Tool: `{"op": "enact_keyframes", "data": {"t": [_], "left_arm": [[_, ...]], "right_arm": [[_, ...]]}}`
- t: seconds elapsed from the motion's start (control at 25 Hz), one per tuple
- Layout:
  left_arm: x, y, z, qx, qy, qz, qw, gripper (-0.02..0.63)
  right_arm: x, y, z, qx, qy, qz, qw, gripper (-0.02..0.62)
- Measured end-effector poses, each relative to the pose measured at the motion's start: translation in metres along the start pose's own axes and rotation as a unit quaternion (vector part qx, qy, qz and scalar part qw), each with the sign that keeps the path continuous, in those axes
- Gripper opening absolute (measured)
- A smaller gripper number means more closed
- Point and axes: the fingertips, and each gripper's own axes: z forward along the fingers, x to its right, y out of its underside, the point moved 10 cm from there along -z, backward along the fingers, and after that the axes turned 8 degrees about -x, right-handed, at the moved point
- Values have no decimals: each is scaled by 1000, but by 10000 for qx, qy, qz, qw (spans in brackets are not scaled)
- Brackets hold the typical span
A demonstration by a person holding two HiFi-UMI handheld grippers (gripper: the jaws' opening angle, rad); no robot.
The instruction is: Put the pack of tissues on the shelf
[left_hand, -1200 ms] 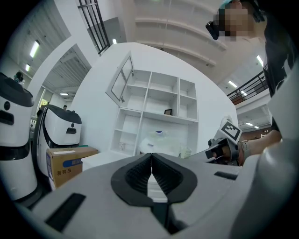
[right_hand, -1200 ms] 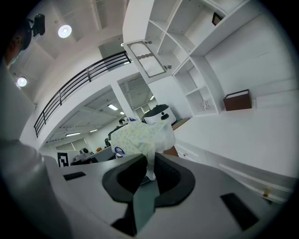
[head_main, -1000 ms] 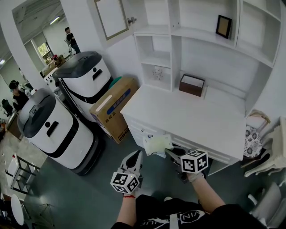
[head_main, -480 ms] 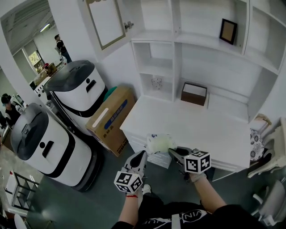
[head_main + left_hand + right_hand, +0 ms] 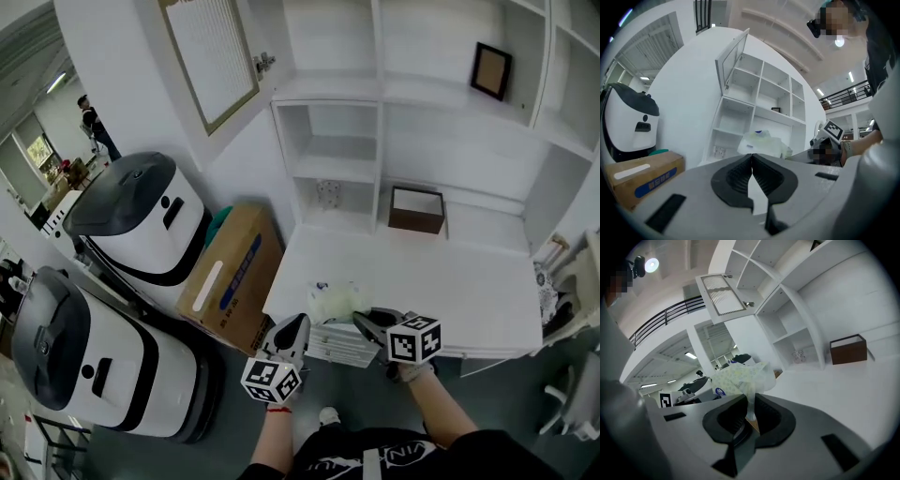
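Pack of tissues [image 5: 337,302] hung over the desk [image 5: 450,281] edge.
The right gripper [image 5: 364,321] pinched only its thin wrapper flap (left gripper [image 5: 296,323] closed, empty); it could slip free on the lift to the shelf [image 5: 333,173].

- The left gripper [image 5: 296,323] has a pale grey shell with black ribbed pads [image 5: 738,176].
- The right gripper [image 5: 364,320] looks darker grey.
- Each carries a cube [image 5: 272,381] with black-and-white square markers.
- The person wears a black top [image 5: 375,457] with white print.
- A thin red band [image 5: 271,411] is on the left wrist.
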Motion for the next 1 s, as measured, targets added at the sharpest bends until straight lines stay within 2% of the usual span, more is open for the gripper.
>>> {"op": "enact_keyframes", "data": {"t": [0.32, 0.76, 1.0], "left_arm": [[-57, 2, 6, -100, 373, -124, 9992, 5], [-78, 18, 31, -186, 666, -434, 9967, 5], [-94, 5, 61, -237, 759, -244, 9965, 5]], "right_arm": [[-14, -7, 44, 42, 339, 186, 9992, 44], [-3, -7, 52, -13, 652, 348, 9973, 44], [22, -34, 66, 107, 769, 240, 9967, 44]]}}
